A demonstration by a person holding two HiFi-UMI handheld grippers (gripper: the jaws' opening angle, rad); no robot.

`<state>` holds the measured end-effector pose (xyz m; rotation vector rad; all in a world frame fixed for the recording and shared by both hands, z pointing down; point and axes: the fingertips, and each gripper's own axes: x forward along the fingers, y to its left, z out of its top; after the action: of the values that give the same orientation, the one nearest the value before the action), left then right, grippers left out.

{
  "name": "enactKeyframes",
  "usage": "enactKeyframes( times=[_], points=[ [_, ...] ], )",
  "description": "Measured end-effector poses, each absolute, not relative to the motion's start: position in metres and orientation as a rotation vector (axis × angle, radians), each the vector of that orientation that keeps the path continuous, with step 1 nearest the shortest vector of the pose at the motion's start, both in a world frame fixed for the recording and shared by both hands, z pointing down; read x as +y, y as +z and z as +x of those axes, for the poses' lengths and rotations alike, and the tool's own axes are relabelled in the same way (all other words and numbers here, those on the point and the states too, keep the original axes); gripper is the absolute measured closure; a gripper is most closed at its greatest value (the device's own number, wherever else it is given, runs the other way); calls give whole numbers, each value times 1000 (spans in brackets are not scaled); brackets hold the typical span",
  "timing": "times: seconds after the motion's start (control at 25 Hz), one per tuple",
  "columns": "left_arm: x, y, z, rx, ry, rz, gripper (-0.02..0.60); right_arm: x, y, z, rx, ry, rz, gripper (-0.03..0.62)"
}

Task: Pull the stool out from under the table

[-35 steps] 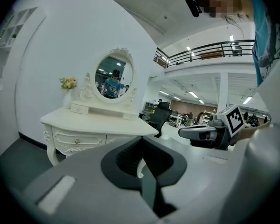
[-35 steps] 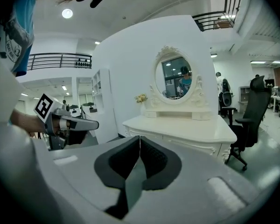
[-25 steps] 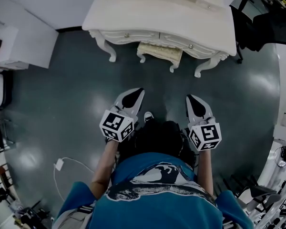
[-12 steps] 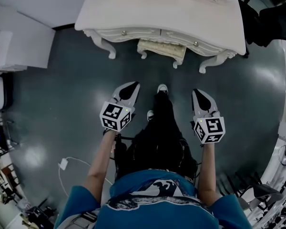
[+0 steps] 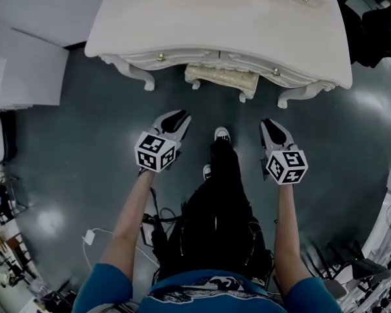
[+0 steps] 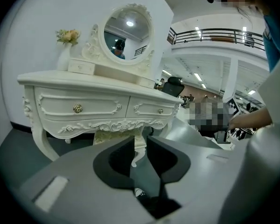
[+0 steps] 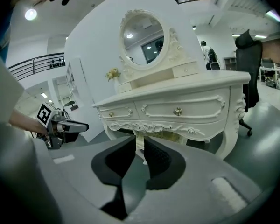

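Head view overhead; 2 gripper views face table (image 6: 102,107).

Left gripper (image 5: 180,115), right gripper (image 5: 268,122) (empty) just cracked open.

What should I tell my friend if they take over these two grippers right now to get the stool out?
Left gripper: empty, jaws a little apart and just been opening, nothing between them.
Right gripper: the same.
Both are over the floor in front of the table, touching nothing.
Stool: tucked under the table, between its front legs.
Done: nothing; the stool is not gripped.
Left: reach the stool, grip it, and pull it out.
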<state>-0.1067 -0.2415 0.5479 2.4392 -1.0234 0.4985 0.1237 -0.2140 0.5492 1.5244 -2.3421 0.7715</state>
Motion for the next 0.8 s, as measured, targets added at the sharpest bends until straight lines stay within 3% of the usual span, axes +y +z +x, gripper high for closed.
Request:
enactKeyframes(
  times=[0.4,0.8],
  points=[
    [-318,638,-110,-1019,536,2345,411,-256,646,142,-2313,1083,1607,489],
    [-395,726,-128,-1087,493,2227,318,-312,730,155,-2305,1175,1637,402]
  ],
)
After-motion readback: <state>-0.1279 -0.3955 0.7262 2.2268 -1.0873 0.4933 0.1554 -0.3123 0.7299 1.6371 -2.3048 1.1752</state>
